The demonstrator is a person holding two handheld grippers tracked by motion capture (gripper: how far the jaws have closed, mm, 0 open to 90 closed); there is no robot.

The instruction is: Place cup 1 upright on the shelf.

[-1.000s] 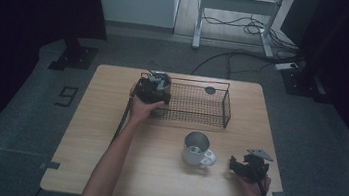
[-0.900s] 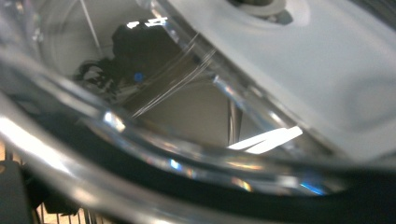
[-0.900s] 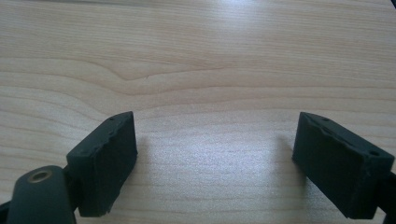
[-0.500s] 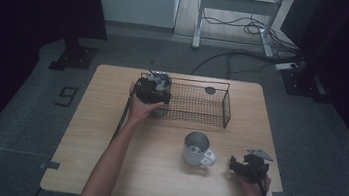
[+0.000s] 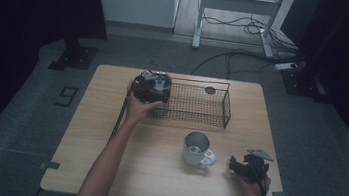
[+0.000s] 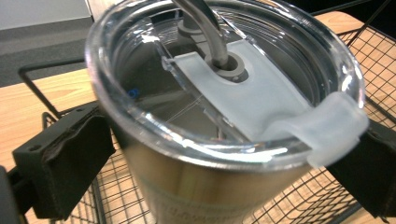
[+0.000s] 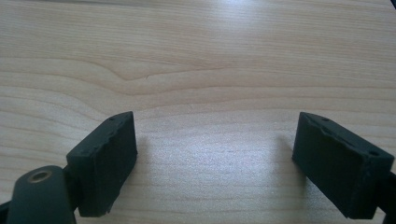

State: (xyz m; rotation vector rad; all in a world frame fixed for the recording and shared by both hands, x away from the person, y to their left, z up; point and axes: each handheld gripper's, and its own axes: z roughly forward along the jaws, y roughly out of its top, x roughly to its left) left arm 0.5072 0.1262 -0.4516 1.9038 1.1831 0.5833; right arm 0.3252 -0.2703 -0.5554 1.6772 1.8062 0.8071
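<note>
Though cropped, tumbler [image 6: 224,140] base (hidden)

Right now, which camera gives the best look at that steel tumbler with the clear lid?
The left gripper view: the tumbler sits close up between the open tongs, its lid and straw plain. In the high view the left hand and tongs cover it. The right gripper view faces bare table.

Inventory, counted:
- Steel tumbler [image 6: 205,186] with clear lid [image 6: 224,79] and straw: one, standing between the jaws of the left gripper [image 5: 151,86].
- Wire basket [image 5: 197,103]: one, under and beyond that tumbler.
- Metal mug [image 5: 197,149]: one, near the right gripper [image 5: 246,167], on its left in the high view.
- Small dark disc [image 5: 210,90]: one, at the basket's far edge.
- Grippers: two.
- Wooden table [image 5: 103,170]: one.
</note>
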